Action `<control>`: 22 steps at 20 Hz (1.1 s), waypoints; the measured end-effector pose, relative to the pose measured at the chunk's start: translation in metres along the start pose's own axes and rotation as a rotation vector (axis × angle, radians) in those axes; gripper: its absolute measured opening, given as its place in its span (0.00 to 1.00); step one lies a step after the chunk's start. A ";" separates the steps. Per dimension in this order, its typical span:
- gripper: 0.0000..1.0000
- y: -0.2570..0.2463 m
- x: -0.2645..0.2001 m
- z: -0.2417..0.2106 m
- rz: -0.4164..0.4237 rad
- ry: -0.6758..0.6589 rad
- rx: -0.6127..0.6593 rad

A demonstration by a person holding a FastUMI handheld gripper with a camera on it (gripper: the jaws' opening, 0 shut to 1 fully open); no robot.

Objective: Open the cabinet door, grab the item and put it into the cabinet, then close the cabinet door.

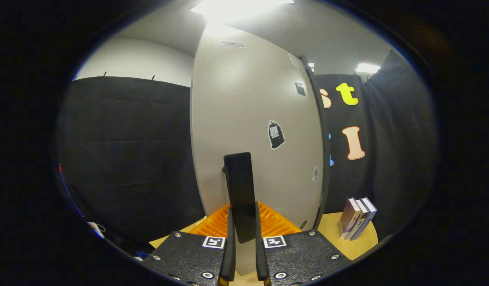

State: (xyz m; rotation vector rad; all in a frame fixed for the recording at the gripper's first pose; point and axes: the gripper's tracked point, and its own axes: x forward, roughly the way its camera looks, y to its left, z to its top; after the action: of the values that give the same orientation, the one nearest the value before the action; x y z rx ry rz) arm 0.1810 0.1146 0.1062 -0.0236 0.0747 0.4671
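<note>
The cabinet (248,119) stands just ahead as a tall pale grey panel with small stickers on it, its door seen face on. A black vertical handle (240,190) sticks out from the door. My gripper (243,226) is shut on that handle, with one finger pressed against each side of its lower end. Several upright books (357,223) stand on the wooden table (347,244) to the right of the cabinet, beyond my fingers.
Black cloth walls close the booth on the left and right. A dark frame edge (319,147) runs down the cabinet's right side. Small objects (96,228) lie low at the left by the cloth.
</note>
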 end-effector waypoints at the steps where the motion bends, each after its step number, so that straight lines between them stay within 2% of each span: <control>1: 0.21 -0.003 -0.003 0.001 -0.013 -0.004 -0.005; 11: 0.20 -0.020 -0.014 0.001 -0.130 -0.021 0.064; 20: 0.19 -0.073 -0.040 0.002 -0.346 -0.056 -0.018; 22: 0.13 -0.091 -0.048 0.000 -0.401 -0.056 -0.017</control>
State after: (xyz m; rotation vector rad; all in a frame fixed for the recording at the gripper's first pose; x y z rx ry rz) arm 0.1790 0.0114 0.1109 -0.0412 0.0096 0.0678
